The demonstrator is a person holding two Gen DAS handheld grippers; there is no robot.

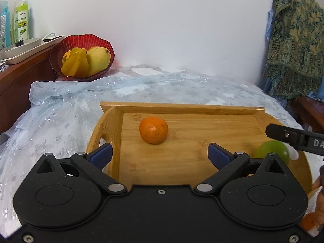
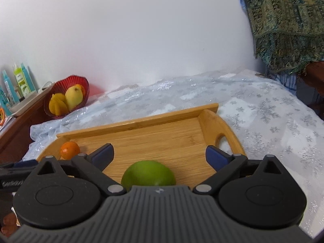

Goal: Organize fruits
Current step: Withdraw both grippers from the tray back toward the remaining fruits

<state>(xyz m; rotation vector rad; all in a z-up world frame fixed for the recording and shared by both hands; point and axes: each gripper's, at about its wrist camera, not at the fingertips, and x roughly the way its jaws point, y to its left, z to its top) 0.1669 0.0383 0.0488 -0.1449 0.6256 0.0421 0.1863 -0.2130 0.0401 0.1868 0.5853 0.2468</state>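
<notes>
A small orange fruit (image 1: 153, 130) lies on the wooden tray (image 1: 182, 107), just ahead of my left gripper (image 1: 160, 151), which stands open with nothing between its blue pads. A green round fruit (image 2: 148, 173) rests on the same tray (image 2: 141, 121), low between the wide-open fingers of my right gripper (image 2: 160, 152); the pads are apart from it. The green fruit (image 1: 272, 151) also shows at the right of the left wrist view, partly behind the other gripper's finger (image 1: 287, 136). The orange fruit (image 2: 69, 150) sits at the tray's far left corner in the right wrist view.
A red bowl (image 1: 60, 46) holding yellow fruits, among them a mango (image 1: 98, 60), stands at the back left by the wall. Bottles (image 1: 22, 18) and a white dish sit on a wooden cabinet at the left. A patterned cloth (image 1: 293, 40) hangs at the right. A silvery tablecloth (image 2: 263, 111) covers the table.
</notes>
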